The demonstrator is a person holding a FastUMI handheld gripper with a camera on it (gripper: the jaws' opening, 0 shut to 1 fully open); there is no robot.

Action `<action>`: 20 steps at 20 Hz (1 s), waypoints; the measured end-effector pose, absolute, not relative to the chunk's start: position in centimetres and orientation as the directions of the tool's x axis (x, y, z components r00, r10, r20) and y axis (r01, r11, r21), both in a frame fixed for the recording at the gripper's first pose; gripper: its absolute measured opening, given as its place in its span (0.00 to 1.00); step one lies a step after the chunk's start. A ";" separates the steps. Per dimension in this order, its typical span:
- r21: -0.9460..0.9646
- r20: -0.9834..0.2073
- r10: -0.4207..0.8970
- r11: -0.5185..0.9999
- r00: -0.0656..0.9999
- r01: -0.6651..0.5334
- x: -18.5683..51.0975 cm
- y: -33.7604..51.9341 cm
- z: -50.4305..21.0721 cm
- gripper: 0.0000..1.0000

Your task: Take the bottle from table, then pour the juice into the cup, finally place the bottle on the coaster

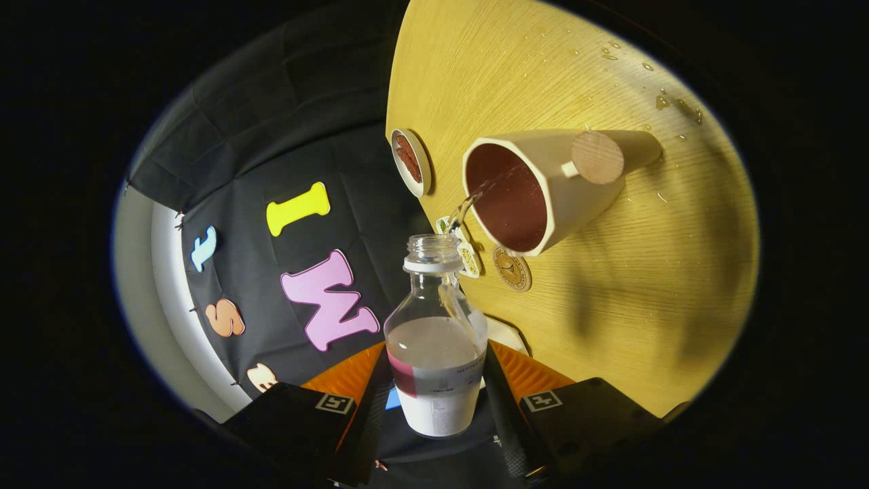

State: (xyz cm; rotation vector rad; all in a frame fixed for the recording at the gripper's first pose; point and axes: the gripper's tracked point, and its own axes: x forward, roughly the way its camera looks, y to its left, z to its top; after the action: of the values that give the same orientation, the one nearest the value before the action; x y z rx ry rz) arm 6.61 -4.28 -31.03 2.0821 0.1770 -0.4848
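- Pouring step in hand: bottle (436, 339) is tilted toward the cup (536, 190), and a thin stream of juice (468, 204) runs from the open neck over the cup's rim.
- Gripper (438, 401) is clamped on the bottle: 1 finger on each side of the lower body at the label, both pressing on it.
- Bottle is uncapped, clear, and looks roughly half full; the liquid sits level against the tilted body.
- Cup stands on the wooden table (611, 305), just beyond the bottle mouth. Its inside is dark red, and a round wooden knob on its handle faces the camera.
- Level inside the cup is hard to judge, so I can't tell how far along the pour is.
- Several small round discs lie on the table: 1 white-rimmed coaster (411, 163) near the table edge, beyond the bottle, and flat round tags (512, 269) just under the cup. I take the white-rimmed one as the drop target, but that's a judgement.
- Droplets (672, 105) are scattered on the table beyond the cup, so the surface is already wet.
- Next: bring the bottle back upright to cut the stream cleanly, keep the grip firm, carry it over to the coaster, set it flat, then release.
- Risk: dribble down the neck when righting it, or clipping the cup rim.
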 end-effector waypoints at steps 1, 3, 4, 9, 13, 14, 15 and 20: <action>0.783 -0.405 -0.065 -0.539 0.912 0.309 6.8 -4.2 -30.8 0.75; 0.776 -0.401 -0.067 -0.555 0.914 0.300 6.8 -4.2 -30.6 0.75; 0.772 -0.399 -0.069 -0.563 0.914 0.295 6.9 -4.3 -30.5 0.75; 0.750 -0.395 -0.074 -0.602 0.916 0.274 6.9 -4.6 -30.0 0.75; 0.728 -0.383 -0.073 -0.637 0.921 0.252 7.2 -4.8 -29.4 0.75; 0.724 -0.381 -0.072 -0.644 0.922 0.249 7.4 -4.9 -29.3 0.75; 0.720 -0.377 -0.072 -0.650 0.923 0.244 7.5 -4.9 -29.2 0.75; 0.708 -0.367 -0.079 -0.670 0.927 0.223 7.8 -5.3 -28.8 0.75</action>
State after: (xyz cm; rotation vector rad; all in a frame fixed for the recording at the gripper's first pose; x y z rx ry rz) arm 7.85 -5.25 -28.80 2.2586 0.1013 -0.4722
